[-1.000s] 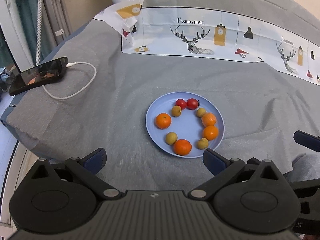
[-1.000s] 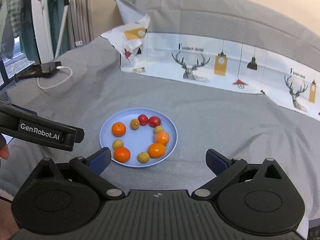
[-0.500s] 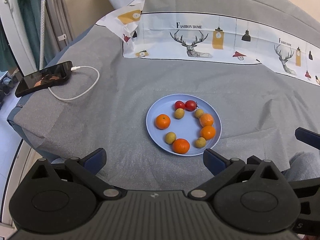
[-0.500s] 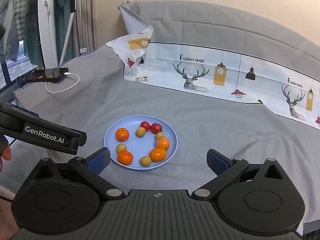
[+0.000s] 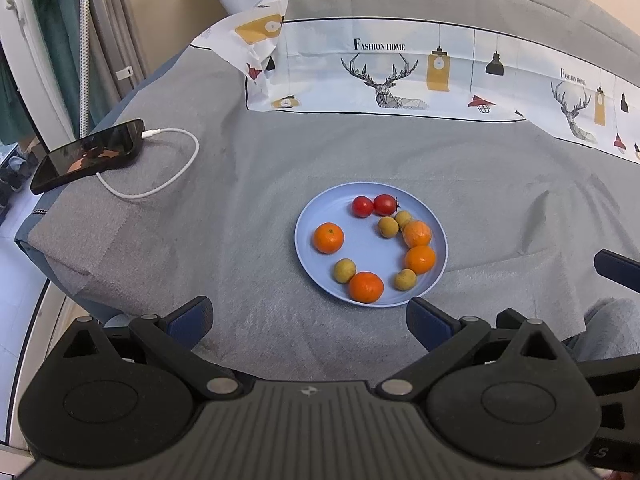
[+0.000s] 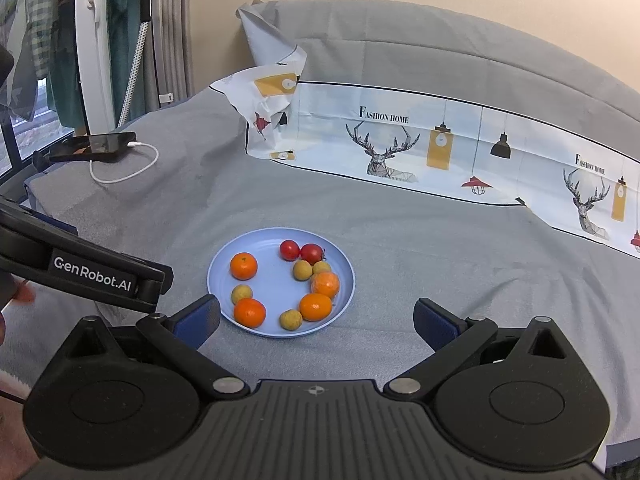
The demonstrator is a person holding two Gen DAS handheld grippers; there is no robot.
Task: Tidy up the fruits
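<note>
Grey bedding covers the bed point(image 5: 240, 184), and on it sits your blue plate point(image 5: 316, 216) holding all the fruit in view. Four oranges point(image 5: 328, 237), two red tomatoes point(image 5: 362, 206) and four small yellow-brown fruits point(image 5: 345, 270) lie in a loose ring; the tomatoes touch each other at the far side, but the oranges and yellow fruits are interleaved, one orange standing alone on the left.

Your left gripper point(image 5: 310, 316) hangs near the plate's near edge, fingers point(image 5: 192, 316) wide apart and holding nothing. Your right gripper point(image 6: 316, 318) hovers just short of the plate, likewise spread and empty.

This layout would fit both fruit waiting to be sorted by kind and a ring just laid out, so I can't tell you which step you're in. Any pick will need a light closure: these fruits are round and will roll.

Farther out lie a printed cloth point(image 5: 400, 68) and a phone point(image 5: 88, 154) on its white cable point(image 5: 176, 176).
</note>
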